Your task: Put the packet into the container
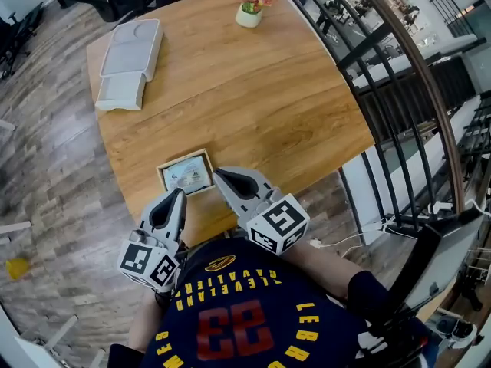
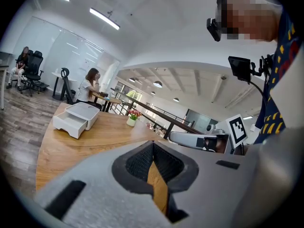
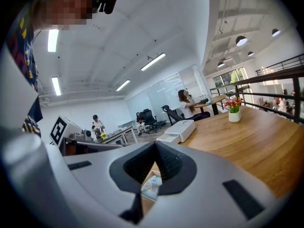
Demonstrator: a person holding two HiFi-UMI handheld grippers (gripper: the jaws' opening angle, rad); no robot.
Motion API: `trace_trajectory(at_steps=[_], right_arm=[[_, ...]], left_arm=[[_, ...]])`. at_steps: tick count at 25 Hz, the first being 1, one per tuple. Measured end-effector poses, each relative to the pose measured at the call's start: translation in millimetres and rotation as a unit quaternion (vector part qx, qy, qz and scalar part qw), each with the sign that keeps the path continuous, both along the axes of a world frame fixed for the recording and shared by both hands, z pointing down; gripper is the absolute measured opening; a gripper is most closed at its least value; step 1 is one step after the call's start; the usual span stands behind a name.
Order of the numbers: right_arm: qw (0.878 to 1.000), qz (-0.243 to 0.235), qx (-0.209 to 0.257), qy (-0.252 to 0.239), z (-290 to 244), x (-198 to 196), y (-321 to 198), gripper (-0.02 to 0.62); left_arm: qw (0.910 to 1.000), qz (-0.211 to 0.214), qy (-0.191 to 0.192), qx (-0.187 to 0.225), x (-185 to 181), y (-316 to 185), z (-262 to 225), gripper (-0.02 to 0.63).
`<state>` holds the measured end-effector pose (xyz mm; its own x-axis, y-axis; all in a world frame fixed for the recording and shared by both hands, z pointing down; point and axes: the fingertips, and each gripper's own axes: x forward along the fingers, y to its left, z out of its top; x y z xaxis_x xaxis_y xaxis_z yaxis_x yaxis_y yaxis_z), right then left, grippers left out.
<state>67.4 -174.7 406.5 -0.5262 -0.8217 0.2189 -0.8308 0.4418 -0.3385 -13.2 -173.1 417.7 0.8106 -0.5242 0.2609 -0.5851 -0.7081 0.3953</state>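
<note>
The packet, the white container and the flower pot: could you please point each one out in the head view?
packet [image 1: 186, 173], head view, middle of its printed face.
white container [image 1: 132, 48], head view, centre of its top.
flower pot [image 1: 248, 17], head view, white pot's side.

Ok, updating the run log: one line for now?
packet on table; container far corner; left gripper shut, empty; right gripper shut, empty

table: wooden | near edge: packet | far side: container, flower pot
</note>
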Motion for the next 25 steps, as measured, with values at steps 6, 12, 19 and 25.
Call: trace_trajectory(at_steps=[6, 12, 19, 25], right_arm=[[1.0, -0.002, -0.003, 0.002, 2, 2, 5, 0.012], [1.0, -0.001, -0.004, 0.001, 3, 4, 7, 0.012], [1.0, 0.0, -0.007, 0.003, 4, 4, 7, 0.012], [1.0, 0.007, -0.014, 0.004, 6, 4, 13, 0.012]], left_arm=[[1.0, 0.001, -0.001, -0.006, 3, 4, 4, 0.008], [1.0, 0.006, -0.004, -0.005, 5, 7, 9, 0.008], [1.0, 0.003, -0.004, -0.006, 3, 6, 12, 0.009], [0.9998, 0.009, -0.011, -0.014, 2, 11, 18, 0.009]])
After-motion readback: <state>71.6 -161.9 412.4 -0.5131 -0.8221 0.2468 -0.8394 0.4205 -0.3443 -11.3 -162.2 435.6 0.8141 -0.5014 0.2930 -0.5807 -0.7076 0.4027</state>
